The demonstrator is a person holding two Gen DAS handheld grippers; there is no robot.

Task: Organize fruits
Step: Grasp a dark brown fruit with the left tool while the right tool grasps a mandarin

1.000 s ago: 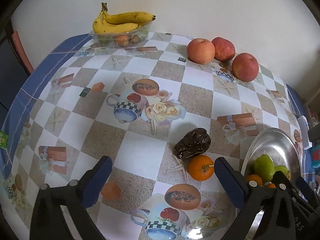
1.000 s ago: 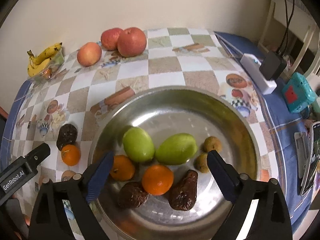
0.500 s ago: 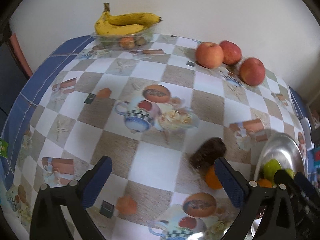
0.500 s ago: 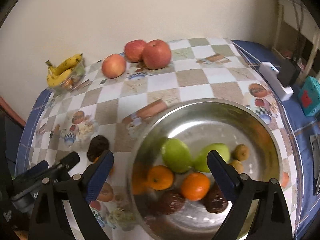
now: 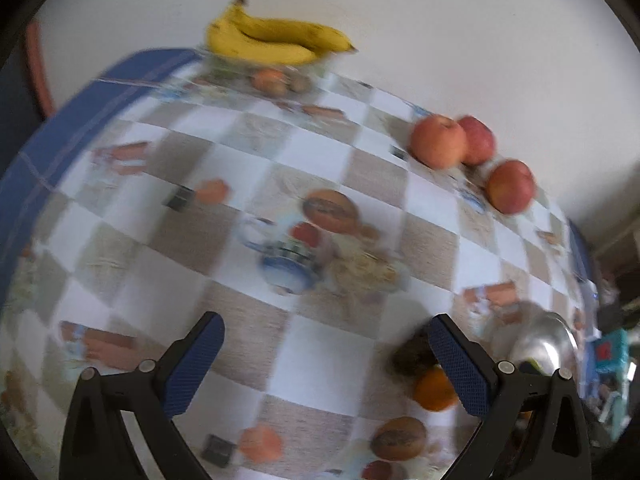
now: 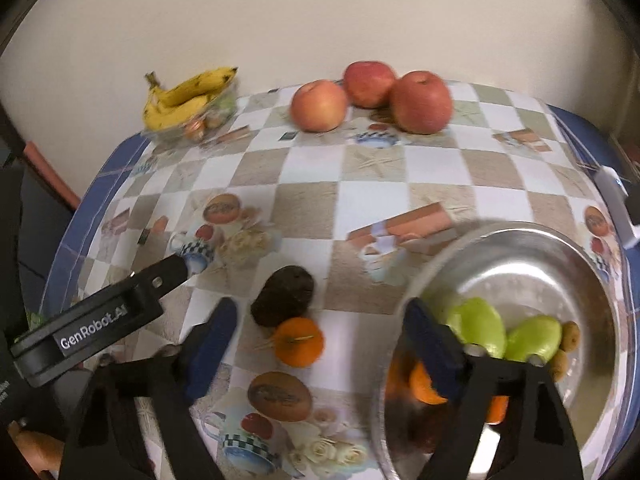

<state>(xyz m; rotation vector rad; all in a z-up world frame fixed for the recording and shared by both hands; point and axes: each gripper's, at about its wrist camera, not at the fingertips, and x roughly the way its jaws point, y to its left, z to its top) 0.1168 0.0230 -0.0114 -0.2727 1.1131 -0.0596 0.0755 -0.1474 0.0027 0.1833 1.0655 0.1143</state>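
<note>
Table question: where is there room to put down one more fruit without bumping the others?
The widest bare patch of tablecloth lies between the three apples by the wall and the dark fruit with the orange. More room sits left, below the bananas. The metal bowl is crowded at its near side.

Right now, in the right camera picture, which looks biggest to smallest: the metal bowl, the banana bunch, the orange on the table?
1. metal bowl, largest.
2. banana bunch.
3. orange, smallest.
The bananas sit farthest from the camera, so they appear shrunken.
</note>
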